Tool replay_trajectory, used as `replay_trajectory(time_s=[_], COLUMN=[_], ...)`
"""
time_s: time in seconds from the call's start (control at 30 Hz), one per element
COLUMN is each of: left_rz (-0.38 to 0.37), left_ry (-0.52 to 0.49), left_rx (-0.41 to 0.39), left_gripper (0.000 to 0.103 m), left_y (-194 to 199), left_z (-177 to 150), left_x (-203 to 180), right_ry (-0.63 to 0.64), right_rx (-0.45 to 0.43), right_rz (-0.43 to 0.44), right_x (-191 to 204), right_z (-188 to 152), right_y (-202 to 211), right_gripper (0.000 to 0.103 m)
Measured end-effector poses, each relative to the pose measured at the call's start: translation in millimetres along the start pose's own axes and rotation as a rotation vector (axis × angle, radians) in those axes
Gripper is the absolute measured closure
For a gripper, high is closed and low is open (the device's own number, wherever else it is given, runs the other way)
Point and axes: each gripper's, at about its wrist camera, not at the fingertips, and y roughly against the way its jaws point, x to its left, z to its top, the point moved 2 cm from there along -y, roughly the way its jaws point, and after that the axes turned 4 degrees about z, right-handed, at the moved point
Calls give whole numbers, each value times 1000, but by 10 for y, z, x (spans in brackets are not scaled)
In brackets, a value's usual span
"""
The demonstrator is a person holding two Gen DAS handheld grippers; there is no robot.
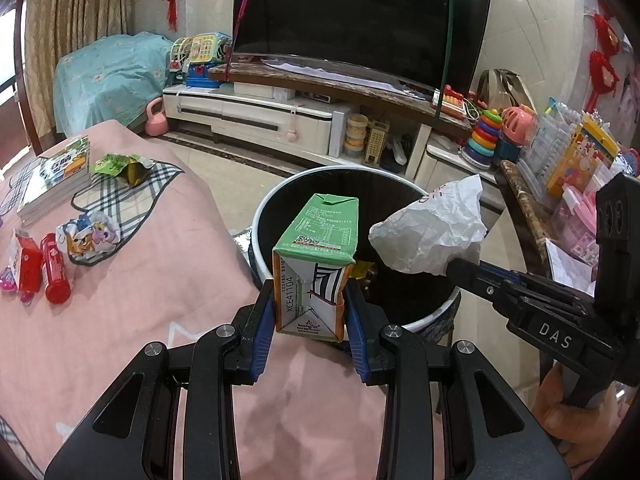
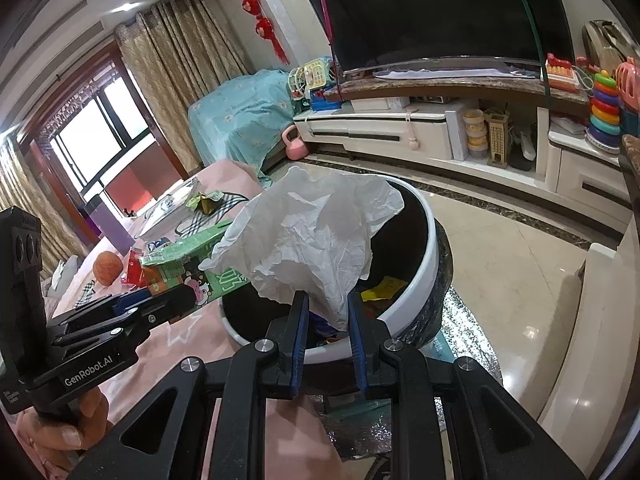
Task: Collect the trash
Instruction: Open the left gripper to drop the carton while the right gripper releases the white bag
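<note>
- Left wrist view: the left claw [image 1: 310,308] is clenched on a drink carton [image 1: 316,264], its blue pads pressing both side walls; the carton stands upright at the near rim of the trash bin [image 1: 276,196], partly over its mouth.
- The carton is stiff printed card, green on top and orange and white below, with folded corner flaps and sharp creases.
- Across the bin, the right claw [image 1: 460,266] pinches a crumpled white paper [image 1: 432,232] above the opening.
- The bin is round, with a smooth white rim and a dark liner; some scraps already lie inside, so I judge the job to be partly done.
- More waits on the pink cloth of the tabletop [image 1: 160,280]: a red tube [image 1: 56,268], a red packet [image 1: 26,268], a crinkled cartoon wrapper [image 1: 90,236] and a torn green foil pouch [image 1: 124,166]. A stack of books [image 1: 56,180] sits beside them.
- Right wrist view: the right claw [image 2: 328,312] grips the white paper [image 2: 312,236] by its lower edge; the sheet is thin, matte and deeply creased, billowing over the bin [image 2: 432,240].
- A yellow scrap [image 2: 388,286] lies in the bottom.
- To the left, the left claw [image 2: 176,300] holds the green carton [image 2: 192,256] near the bin's rim.
- Both loads look ready to drop, I reckon.
</note>
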Motion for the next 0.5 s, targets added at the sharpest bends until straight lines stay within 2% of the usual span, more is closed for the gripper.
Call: replay_trajectory(time_s=[0.37,0.43,0.47,0.5], left_rz=[-14,-22,-22,-22], left_ry=[2,3,6,10], left_rx=[33,42,43,47], left_gripper=[71,71,68,61], left_y=[-127,-140,-139,-142], left_z=[34,48,52,55], left_x=[-19,-18,-17,-7], right_ry=[-1,-6,-13,-19], right_rx=[22,26,27,26], right_rz=[-11,-11,-7,-6], right_x=[-93,-112,-128,-126], right_z=[76,95,105,108], right_y=[-89,-109,-116,-119], right_gripper=[83,81,78,77])
